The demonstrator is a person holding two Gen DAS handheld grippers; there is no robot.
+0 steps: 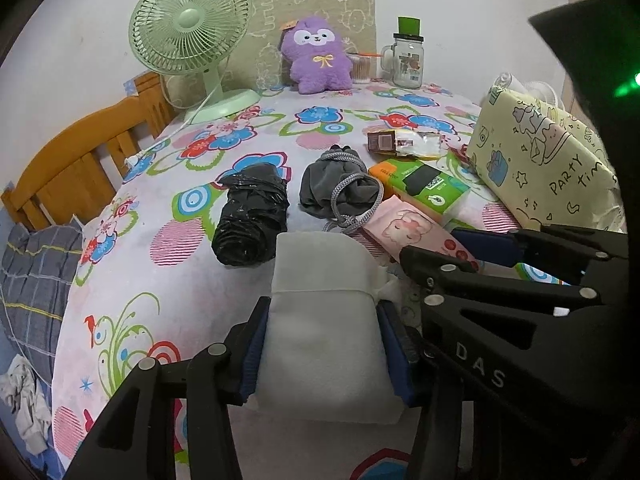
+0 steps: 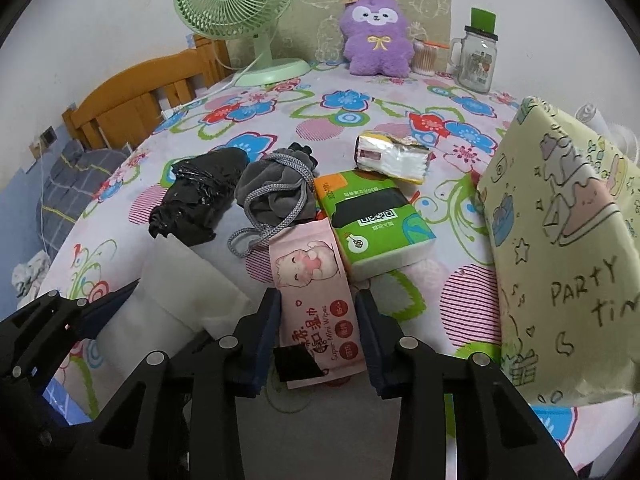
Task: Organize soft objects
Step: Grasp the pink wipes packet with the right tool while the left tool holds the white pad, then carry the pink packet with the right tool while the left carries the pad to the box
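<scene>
A white fabric pouch [image 1: 324, 320] lies on the flowered tablecloth [image 1: 160, 272], and my left gripper [image 1: 320, 344] is shut on it, blue pads pressed against both sides. Just to its right, a pink wet-wipes pack [image 2: 312, 280] lies between the pads of my right gripper [image 2: 318, 332], which touch its two long edges. The white pouch [image 2: 176, 292] also shows at the left of the right wrist view. Behind them lie a grey drawstring pouch [image 1: 340, 188], a crumpled black plastic bag [image 1: 252, 216] and a green tissue pack [image 2: 372, 220].
A yellow "Party time" gift bag [image 2: 560, 240] stands close on the right. An opened tissue packet [image 2: 392, 156] lies mid-table. At the back are a purple plush [image 1: 316, 56], a green fan [image 1: 188, 28] and a glass jar [image 1: 406, 60]. A wooden chair [image 1: 68, 160] is left.
</scene>
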